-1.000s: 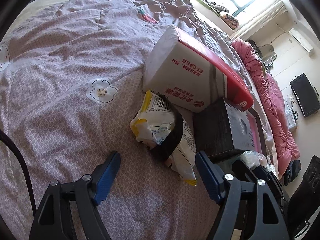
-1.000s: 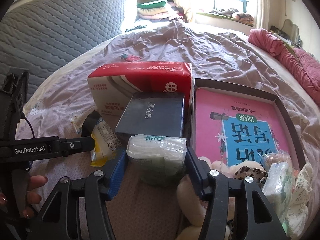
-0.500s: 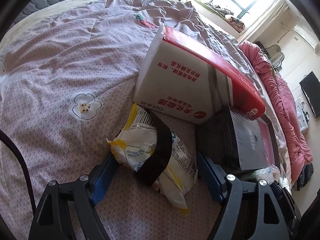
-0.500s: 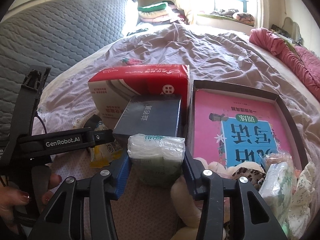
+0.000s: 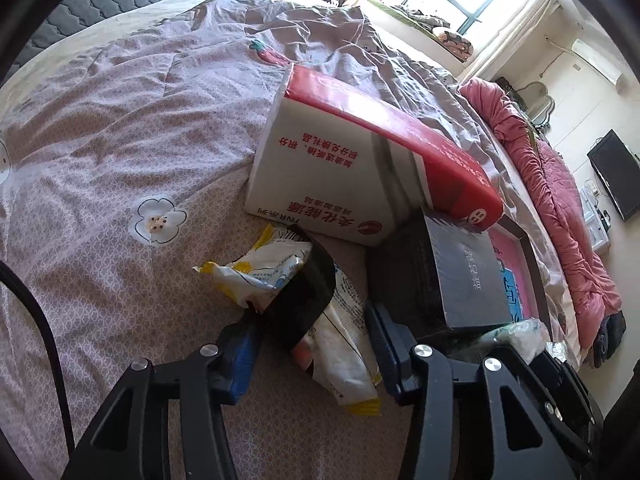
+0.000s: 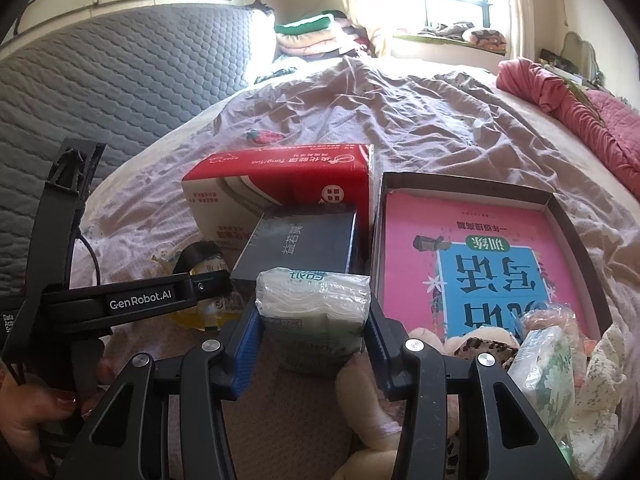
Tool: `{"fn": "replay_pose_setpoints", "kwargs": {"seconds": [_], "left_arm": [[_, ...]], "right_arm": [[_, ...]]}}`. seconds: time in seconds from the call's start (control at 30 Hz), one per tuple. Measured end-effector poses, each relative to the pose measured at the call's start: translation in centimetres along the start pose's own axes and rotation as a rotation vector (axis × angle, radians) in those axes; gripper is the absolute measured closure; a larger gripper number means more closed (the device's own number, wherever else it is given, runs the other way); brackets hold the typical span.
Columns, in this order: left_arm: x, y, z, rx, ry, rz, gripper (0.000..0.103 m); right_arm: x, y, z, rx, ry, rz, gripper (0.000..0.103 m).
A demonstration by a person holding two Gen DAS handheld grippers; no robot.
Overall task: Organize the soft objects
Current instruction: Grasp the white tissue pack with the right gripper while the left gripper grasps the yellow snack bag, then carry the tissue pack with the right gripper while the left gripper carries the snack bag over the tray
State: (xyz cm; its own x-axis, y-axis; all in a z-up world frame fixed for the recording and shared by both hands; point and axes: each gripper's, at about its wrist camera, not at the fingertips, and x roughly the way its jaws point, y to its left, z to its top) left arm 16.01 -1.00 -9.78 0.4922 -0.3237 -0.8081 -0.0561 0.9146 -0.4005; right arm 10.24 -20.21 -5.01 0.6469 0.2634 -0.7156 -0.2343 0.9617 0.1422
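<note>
On the bed, the yellow-white snack packet (a black band around it) lies between the closing left claw fingers. The right claw grips a tissue pack beside the dark box.

On the bed we see a large carton behind a smaller box. Right of both lies an open tray holding a book. A tissue pack sits before the smaller box, a snack bag to its left.
</note>
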Motion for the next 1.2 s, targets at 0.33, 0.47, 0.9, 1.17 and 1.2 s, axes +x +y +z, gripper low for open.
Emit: {"fn": "replay_pose_setpoints", "kwargs": {"seconds": [0.33, 0.47, 0.9, 1.17, 1.2], "left_arm": [[-3.1, -1.2, -0.8, 0.062, -0.045, 0.006, 0.054], [-4.8, -1.8, -1.1, 0.096, -0.078, 0.010, 0.054], [-8.4, -3.8, -2.1, 0.155, -0.121, -0.008, 0.054], [-10.3, -5.2, -2.8, 0.182, -0.146, -0.013, 0.054], [-10.5, -5.4, -2.9, 0.186, -0.148, -0.015, 0.054]], "right_arm": [[-1.5, 0.3, 0.4, 0.001, -0.033, 0.023, 0.055], [-2.3, 0.4, 0.5, 0.003, -0.050, 0.027, 0.055], [-5.7, 0.1, 1.0, 0.017, -0.114, 0.034, 0.055], [-8.4, -1.2, 1.5, 0.052, -0.164, 0.029, 0.055], [-8.7, -1.4, 1.6, 0.056, -0.171, 0.025, 0.055]]}}
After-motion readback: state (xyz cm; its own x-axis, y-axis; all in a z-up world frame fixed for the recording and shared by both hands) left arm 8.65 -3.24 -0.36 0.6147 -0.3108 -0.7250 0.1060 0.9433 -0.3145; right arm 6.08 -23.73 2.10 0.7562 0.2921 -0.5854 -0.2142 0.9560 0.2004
